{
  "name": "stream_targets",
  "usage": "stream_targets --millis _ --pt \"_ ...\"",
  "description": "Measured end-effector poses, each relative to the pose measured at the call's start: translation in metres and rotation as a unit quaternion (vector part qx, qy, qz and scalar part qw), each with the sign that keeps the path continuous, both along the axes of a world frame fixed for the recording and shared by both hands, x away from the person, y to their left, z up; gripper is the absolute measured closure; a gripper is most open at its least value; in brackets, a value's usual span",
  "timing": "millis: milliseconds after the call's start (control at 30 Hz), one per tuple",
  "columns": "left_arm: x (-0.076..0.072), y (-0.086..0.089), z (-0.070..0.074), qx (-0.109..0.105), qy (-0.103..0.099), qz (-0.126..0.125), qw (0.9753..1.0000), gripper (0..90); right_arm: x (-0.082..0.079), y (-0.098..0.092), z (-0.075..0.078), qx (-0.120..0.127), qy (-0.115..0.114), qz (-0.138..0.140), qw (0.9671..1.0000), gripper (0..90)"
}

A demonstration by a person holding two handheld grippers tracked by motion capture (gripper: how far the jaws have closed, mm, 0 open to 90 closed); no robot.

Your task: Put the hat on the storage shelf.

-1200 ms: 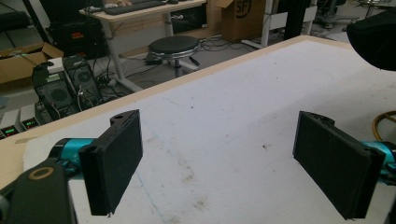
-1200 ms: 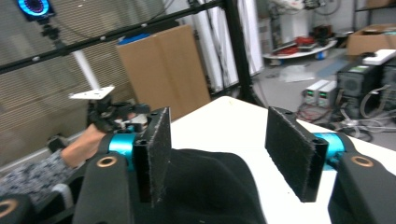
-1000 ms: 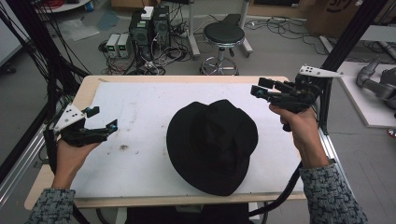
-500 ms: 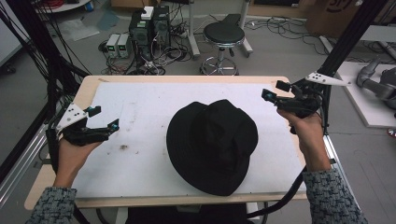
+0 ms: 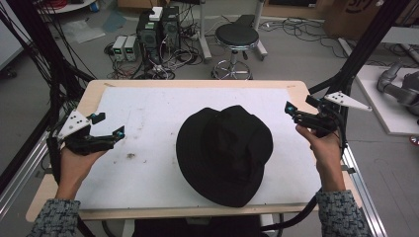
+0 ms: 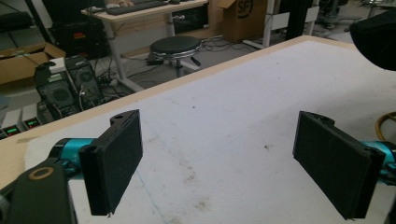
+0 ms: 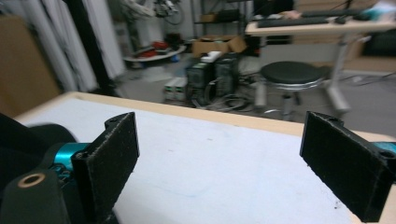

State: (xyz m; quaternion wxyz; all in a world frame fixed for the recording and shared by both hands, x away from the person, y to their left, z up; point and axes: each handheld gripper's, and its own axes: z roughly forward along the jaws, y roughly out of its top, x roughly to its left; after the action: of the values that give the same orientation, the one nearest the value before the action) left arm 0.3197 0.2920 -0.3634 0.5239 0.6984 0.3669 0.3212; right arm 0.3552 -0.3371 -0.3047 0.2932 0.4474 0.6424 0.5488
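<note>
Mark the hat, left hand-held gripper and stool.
black hat [image 5: 225,153], high view, crown centre
left hand-held gripper [image 5: 109,125], high view, midway between fingertips
stool [image 5: 237,35], high view, seat top

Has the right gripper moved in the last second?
Yes. The right gripper has drawn back toward the person and outward, away from the black hat, now over the table's right edge; its jaws are open.

A hat [image 5: 225,154] lies on the table [image 5: 148,106], right of centre and toward the near edge. The left claw [image 5: 106,125] hovers over the table's left side, well apart from the hat; the right claw [image 5: 291,111] is just beyond the hat's right edge. Behind the table stands a stool [image 5: 237,37], with computer boxes [image 5: 159,27] to its left.
</note>
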Motion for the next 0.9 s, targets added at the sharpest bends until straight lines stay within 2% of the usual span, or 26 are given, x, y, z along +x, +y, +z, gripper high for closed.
stream_targets --millis 67,167,233,267,300,900 --pt "-0.001 0.001 0.000 0.001 -0.005 0.004 1.0000 16.2 -0.002 0.001 -0.005 -0.013 -0.004 -0.008 0.9999 11.6" --pt "0.000 0.004 0.001 -0.002 -0.005 0.009 0.9999 16.2 -0.004 0.002 -0.015 -0.020 -0.008 -0.010 0.9997 11.6" --pt "-0.001 0.004 0.001 -0.003 -0.006 0.010 0.9999 16.2 -0.003 0.003 -0.019 -0.027 0.004 -0.002 0.9996 11.6" --pt "0.000 0.004 0.002 -0.002 -0.005 0.010 0.9999 16.2 -0.003 0.004 -0.019 -0.028 0.008 -0.006 0.9996 11.6" --pt "0.000 0.004 0.002 -0.002 -0.006 0.011 0.9999 16.2 -0.004 0.004 -0.019 -0.030 0.003 -0.008 0.9995 11.6" --pt "0.000 0.001 0.002 0.000 -0.006 0.008 0.9999 16.2 -0.004 0.003 -0.024 -0.024 0.010 0.003 0.9997 11.6"
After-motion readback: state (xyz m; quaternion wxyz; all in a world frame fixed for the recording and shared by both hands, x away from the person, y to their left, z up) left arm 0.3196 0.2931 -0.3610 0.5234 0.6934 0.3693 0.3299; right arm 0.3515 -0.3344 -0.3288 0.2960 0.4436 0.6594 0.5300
